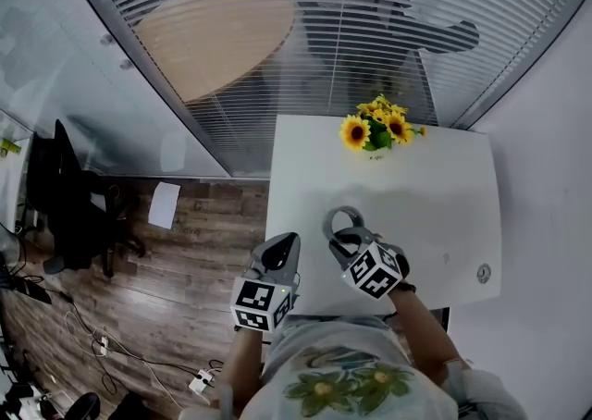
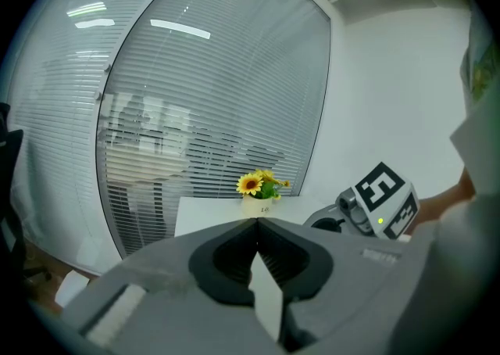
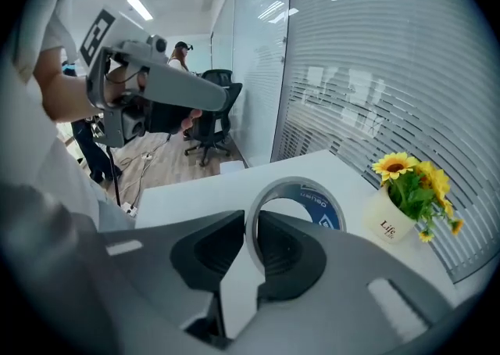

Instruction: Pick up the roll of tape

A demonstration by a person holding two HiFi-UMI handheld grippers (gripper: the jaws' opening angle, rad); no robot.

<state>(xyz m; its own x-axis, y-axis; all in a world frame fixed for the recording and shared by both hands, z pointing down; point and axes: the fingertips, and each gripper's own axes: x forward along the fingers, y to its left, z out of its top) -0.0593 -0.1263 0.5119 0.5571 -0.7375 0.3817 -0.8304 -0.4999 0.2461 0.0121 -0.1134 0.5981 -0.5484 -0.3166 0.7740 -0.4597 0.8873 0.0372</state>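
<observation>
The roll of tape [image 3: 301,193] is a grey ring with a blue label inside. My right gripper [image 3: 250,219] is shut on its rim, one pad inside the ring and one outside. In the head view the roll of tape [image 1: 341,220] sticks out ahead of the right gripper [image 1: 340,237], over the near part of the white table [image 1: 444,196]. My left gripper [image 1: 285,242] hovers at the table's near left edge. Its jaws [image 2: 257,222] are shut with nothing between them. The right gripper's marker cube [image 2: 382,192] shows to its right.
A small white pot of yellow sunflowers [image 1: 377,131] stands at the table's far edge, also seen in the right gripper view as the flower pot [image 3: 394,216]. A small round object [image 1: 483,272] lies near the table's right front. Window blinds [image 1: 370,30] stand behind; an office chair [image 1: 74,205] is on the wooden floor at left.
</observation>
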